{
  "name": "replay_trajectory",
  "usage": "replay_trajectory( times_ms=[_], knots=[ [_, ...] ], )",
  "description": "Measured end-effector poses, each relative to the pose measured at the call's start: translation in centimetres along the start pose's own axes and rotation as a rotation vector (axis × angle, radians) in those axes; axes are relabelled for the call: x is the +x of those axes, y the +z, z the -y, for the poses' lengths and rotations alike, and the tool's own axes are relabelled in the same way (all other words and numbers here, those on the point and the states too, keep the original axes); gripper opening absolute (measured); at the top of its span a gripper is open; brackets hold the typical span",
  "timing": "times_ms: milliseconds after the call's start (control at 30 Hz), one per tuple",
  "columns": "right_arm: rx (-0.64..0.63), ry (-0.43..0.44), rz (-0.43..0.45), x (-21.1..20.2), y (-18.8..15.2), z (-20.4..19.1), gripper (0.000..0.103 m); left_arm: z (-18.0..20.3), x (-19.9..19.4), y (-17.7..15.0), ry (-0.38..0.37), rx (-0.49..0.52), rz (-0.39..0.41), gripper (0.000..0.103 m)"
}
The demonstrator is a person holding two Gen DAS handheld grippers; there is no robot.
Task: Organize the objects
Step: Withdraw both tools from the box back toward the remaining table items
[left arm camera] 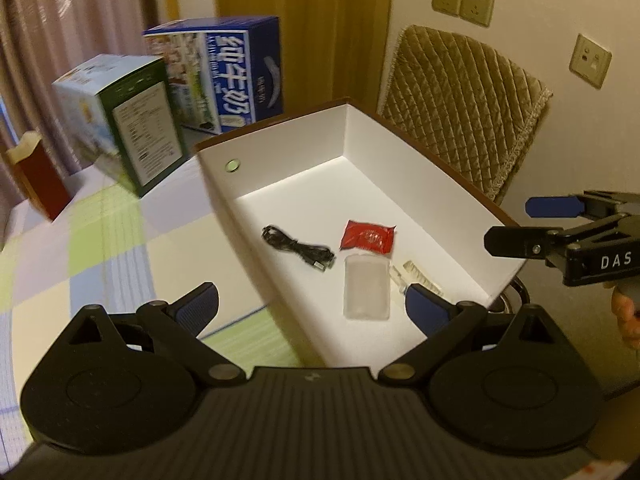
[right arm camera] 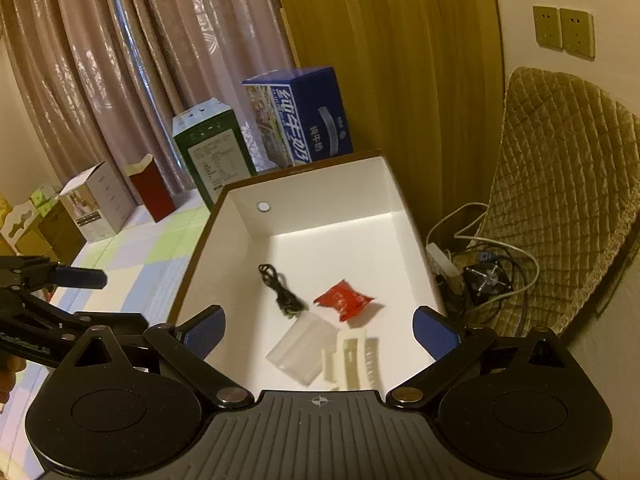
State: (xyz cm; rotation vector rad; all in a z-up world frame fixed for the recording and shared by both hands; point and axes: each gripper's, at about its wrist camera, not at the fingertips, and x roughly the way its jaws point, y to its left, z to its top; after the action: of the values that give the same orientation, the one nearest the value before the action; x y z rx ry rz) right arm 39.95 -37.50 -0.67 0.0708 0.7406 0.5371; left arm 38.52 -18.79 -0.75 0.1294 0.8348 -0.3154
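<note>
A: What's in the box (right arm camera: 316, 192)?

B: Black cable (right arm camera: 282, 292), red packet (right arm camera: 346, 300), clear pouch (right arm camera: 302, 350) and a pale clip (right arm camera: 354, 358), all lying on its white floor.

A: Grippers?

B: Left gripper (left arm camera: 312, 306) and right gripper (right arm camera: 318, 330) both hover over the box, jaws spread wide, nothing held.

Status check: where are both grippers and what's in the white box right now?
Left gripper open, empty. Right gripper open, empty. Box holds cable, red packet, clear pouch, clear clip. Nothing in the way.
</note>
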Motion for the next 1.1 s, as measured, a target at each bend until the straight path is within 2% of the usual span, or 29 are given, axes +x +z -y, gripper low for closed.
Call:
replay_trajectory(
  times_ms=[467, 700, 933, 1100],
  knots=[
    [-0.027, 0.028, -0.025, -2.3, -3.5, -6.4, 0.098, -3.7, -7.0, -7.0, 0.036, -0.108, -0.015, 0.098],
    [-0.028, 0.035, -0.028, -3.0, -4.9, -9.4, 0.098, -5.2, -10.0, -9.2, 0.047, -0.136, -0.002, 0.098],
    [-0.029, 0.051, -0.061, -2.8, -6.9, -12.5, 0.098, -6.9, -12.0, -11.4, 0.052, -0.143, -0.013, 0.098],
    [-0.043, 0.067, -0.105, -1.7, -8.5, -14.8, 0.098, -8.9, -13.2, -13.6, 0.073, -0.185, -0.028, 0.098]
  ],
)
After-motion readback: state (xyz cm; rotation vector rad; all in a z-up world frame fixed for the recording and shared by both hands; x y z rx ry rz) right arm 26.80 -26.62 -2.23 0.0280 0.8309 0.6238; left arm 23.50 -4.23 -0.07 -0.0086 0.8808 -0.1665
